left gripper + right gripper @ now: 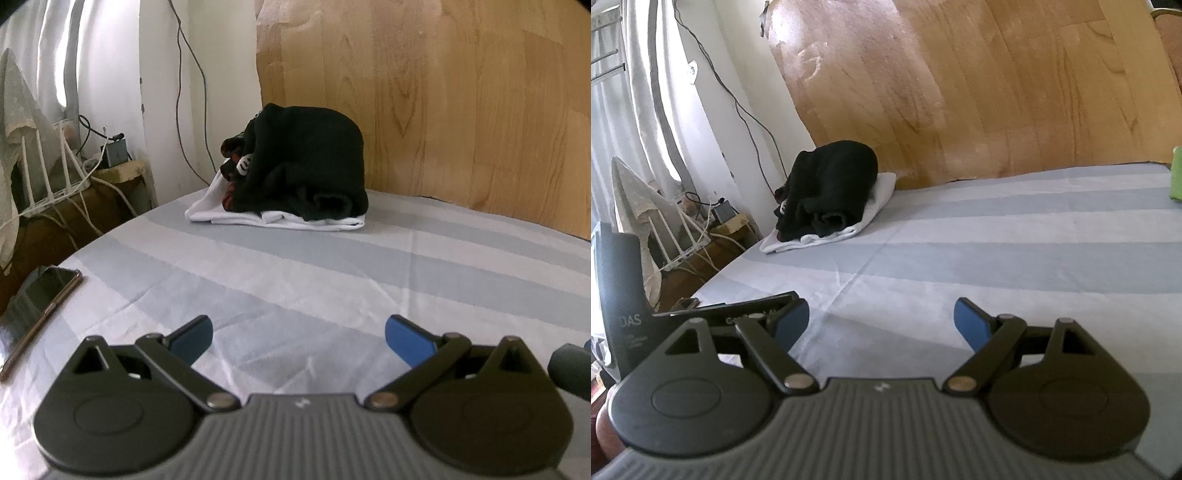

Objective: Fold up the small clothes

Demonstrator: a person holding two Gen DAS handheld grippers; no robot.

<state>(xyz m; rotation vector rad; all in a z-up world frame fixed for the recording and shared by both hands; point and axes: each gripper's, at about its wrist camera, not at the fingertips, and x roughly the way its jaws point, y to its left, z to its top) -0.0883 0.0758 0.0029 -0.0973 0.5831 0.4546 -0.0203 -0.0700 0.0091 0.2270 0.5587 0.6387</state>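
A pile of folded clothes sits at the far left corner of the striped bed: black garments point(306, 162) with a bit of red and white print, stacked on a folded white garment point(236, 216). The right wrist view shows the same black pile point(831, 192) on the white garment point(879, 199). My left gripper point(298, 341) hovers low over the sheet, well short of the pile, open with nothing between its blue pads. My right gripper point(881, 323) is likewise open and empty over the sheet.
The grey and white striped sheet point(332, 277) covers the bed. A phone point(40, 302) lies at the left edge. A wooden panel point(461, 110) stands behind the bed. Cables and a white rack point(55, 173) crowd the left side. A green object point(1176, 173) is at the far right.
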